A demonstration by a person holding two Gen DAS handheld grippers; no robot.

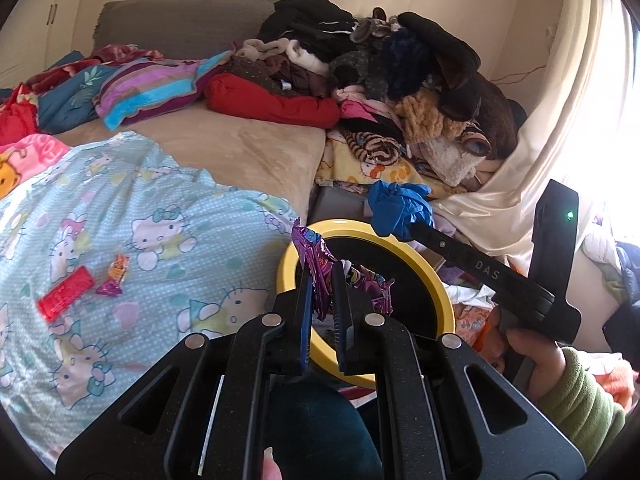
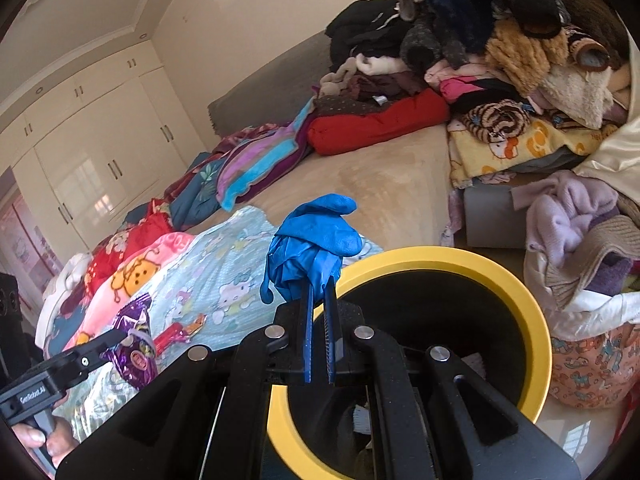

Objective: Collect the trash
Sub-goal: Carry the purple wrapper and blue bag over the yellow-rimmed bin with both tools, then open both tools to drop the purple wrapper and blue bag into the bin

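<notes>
Left wrist view shows my left gripper (image 1: 322, 276) with its jaws pinching a crinkly purple foil wrapper (image 1: 316, 256). Just past the jaws sits the round black bin with a yellow rim (image 1: 440, 292). The wrapper hangs right at the near edge of that rim.

Right wrist view shows my right gripper (image 2: 320, 288) with its jaws pinching a scrunched blue rubber glove (image 2: 316, 240). The glove sticks up above the jaws, and the bin's yellow rim (image 2: 536, 320) lies just beyond and below them.

More trash waits on the pale blue cat-print blanket (image 1: 140, 240) on the bed, off to the left of the left jaws: a flat red plastic packet (image 1: 66, 298) and a small orange and purple candy wrapper (image 1: 114, 276).

I think the next bit is dropping both things in. Neither one is fully over the hole yet. If I let go too soon, the light wrapper could slide off the rim onto the floor. The rubbery glove might also stick to the jaws instead of falling.
</notes>
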